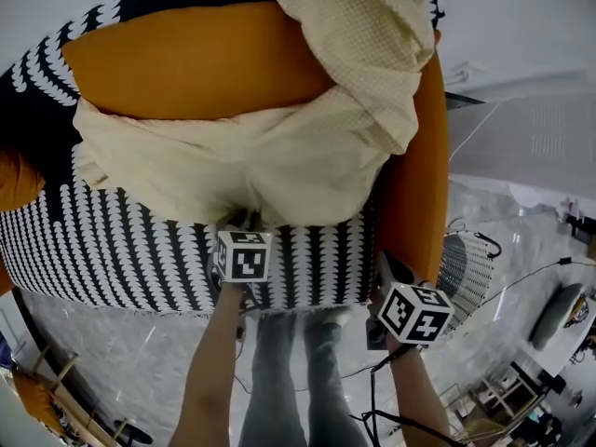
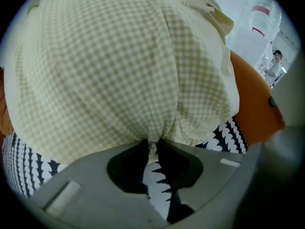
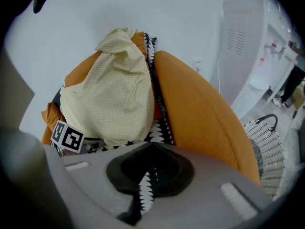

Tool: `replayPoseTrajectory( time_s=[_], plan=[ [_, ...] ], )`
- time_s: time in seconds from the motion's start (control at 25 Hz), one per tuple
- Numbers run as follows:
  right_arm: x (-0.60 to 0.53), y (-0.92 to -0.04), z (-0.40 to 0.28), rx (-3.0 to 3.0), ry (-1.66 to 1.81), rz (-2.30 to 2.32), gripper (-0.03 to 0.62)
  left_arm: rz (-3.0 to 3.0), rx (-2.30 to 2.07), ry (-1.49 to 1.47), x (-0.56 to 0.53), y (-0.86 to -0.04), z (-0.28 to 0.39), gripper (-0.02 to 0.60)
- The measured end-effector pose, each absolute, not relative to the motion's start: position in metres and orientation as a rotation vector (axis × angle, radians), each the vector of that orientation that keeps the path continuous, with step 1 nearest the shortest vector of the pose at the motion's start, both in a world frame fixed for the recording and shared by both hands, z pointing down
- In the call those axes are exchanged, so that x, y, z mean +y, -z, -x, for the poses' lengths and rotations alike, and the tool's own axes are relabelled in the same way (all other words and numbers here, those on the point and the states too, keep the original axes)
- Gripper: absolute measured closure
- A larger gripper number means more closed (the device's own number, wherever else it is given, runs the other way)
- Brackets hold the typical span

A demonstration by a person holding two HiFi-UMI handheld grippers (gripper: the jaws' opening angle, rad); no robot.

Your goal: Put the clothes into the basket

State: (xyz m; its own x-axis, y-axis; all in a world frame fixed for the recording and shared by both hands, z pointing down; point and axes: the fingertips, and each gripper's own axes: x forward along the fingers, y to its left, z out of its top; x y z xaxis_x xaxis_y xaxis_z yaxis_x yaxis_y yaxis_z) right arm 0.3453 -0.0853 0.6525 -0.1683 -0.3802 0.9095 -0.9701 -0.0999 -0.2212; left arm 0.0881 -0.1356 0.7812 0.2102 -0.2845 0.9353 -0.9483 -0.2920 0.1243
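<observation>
A pale yellow checked garment (image 1: 279, 156) lies spread over the black-and-white patterned sofa seat (image 1: 112, 240), with one part draped up over the orange backrest. My left gripper (image 1: 244, 220) is at the garment's near hem. In the left gripper view the garment (image 2: 119, 66) fills the frame, and the left gripper (image 2: 152, 144) is shut on a narrow fold of it. My right gripper (image 1: 382, 261) hangs shut and empty beside the orange armrest (image 1: 414, 203), to the right of the garment (image 3: 114, 99). A white wire basket (image 1: 466, 268) stands on the floor at the right, also visible in the right gripper view (image 3: 264, 147).
The orange backrest cushion (image 1: 186, 63) runs behind the garment. My legs (image 1: 279, 380) stand on the glossy floor in front of the sofa. Cables (image 1: 521, 273) trail past the basket. A white water dispenser (image 3: 243, 42) stands by the wall, and a person (image 2: 275, 63) is far off.
</observation>
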Motion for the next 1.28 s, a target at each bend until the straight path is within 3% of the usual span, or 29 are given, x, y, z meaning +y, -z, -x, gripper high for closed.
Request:
replayPoseTrajectory(
  time_s=[0.16, 0.52, 1.28],
  plan=[
    [-0.08, -0.646, -0.351, -1.572, -1.253, -1.521, 0.591, -1.71, -1.202, -1.044, -0.137, -0.778, -0.082, 0.538],
    [-0.074, -0.622, -0.365, -1.587, -1.223, -1.566, 0.591, -1.667, -1.219, -0.892, -0.119, -0.745, -0.09, 0.545],
    [-0.068, -0.462, -0.356, -1.809, -0.959, -1.568, 0.591, -1.849, -1.347, -0.753, -0.095, -0.549, -0.095, 0.546]
  ],
)
